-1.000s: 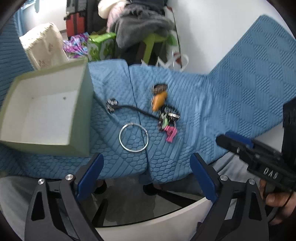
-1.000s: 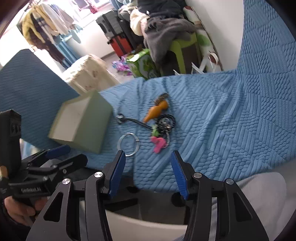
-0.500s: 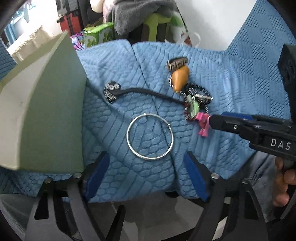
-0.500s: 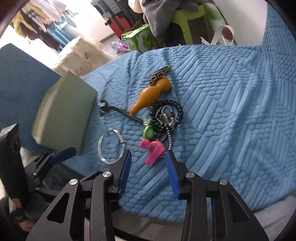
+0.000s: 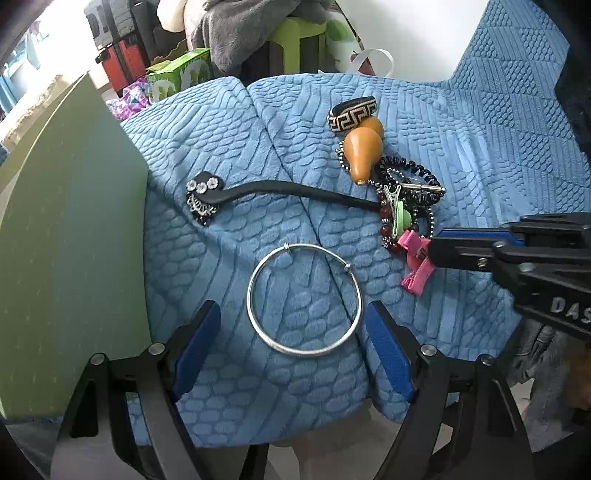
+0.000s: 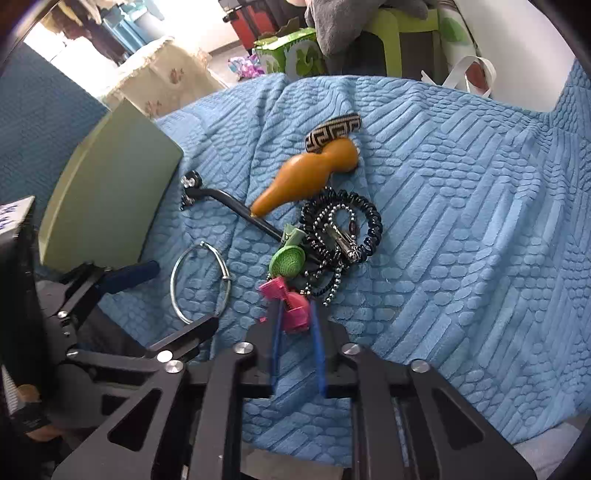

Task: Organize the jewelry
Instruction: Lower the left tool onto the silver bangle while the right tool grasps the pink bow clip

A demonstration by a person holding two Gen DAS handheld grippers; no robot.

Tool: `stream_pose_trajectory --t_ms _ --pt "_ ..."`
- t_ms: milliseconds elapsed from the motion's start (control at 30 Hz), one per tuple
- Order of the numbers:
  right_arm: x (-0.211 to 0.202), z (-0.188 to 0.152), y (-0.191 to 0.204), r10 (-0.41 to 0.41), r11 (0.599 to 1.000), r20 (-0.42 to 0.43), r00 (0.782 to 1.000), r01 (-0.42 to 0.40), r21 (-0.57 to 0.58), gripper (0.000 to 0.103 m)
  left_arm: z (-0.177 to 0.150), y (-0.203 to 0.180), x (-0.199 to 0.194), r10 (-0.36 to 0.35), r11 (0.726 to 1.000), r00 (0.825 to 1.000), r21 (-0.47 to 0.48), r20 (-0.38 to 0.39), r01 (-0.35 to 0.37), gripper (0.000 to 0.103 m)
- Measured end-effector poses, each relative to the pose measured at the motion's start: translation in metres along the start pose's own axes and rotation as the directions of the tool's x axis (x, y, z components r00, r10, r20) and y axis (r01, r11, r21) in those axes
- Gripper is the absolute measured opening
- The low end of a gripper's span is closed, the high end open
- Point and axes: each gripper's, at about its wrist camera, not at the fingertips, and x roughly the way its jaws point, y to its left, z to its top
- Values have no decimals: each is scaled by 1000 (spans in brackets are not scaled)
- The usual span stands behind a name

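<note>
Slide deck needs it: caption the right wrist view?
Right tool straddles pink clip beside silver bangle on blue blanket.

You are in a home, in a room where people live and keep their things. You can see a soft blue blanket [image 6: 461, 229] with bumpy patterns spread out in front of you. Behind it, gray clothes [image 5: 251, 26] are piled on a green stool [image 5: 295, 40]. A red suitcase [image 5: 123, 59] stands on the floor by a green box [image 5: 181, 74]. More clothes hang up in the far corner [image 6: 107, 11], next to a lace cover with flowers [image 6: 162, 77].
</note>
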Motion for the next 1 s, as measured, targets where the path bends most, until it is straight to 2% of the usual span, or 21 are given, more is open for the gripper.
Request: stream_pose_trajectory --t_ms 233,300,333,367,433,733,800,1000 --pt "-6 -3 -2 3 1000 3 1000 -3 14 5 11 -2 8 12 999 1000 35 9 -13 80" --pt "-6 -6 -4 8 1000 6 1000 -8 27 6 12 -3 8 -1 999 1000 39 19 0 72" --pt "-4 -6 -4 25 999 -6 1000 -24 33 10 14 -3 9 -7 999 1000 39 22 7 70" --pt "-4 -8 -4 32 999 -11 999 -32 32 20 15 -4 9 -13 999 1000 39 23 12 68" --pt "-3 -7 -1 51 998 -7 999 -50 25 31 16 -5 9 -11 999 1000 41 19 10 68" --pt "12 -5 9 -17 1000 4 1000 17 -9 31 12 11 1 -53 997 999 -55 12 54 68" --pt "14 -4 17 -48 997 -1 999 48 -58 23 11 15 -2 -59 995 998 -80 10 60 68" --pt "7 -8 20 -40 998 9 999 40 -43 22 11 16 -18 -89 988 996 -126 31 92 68"
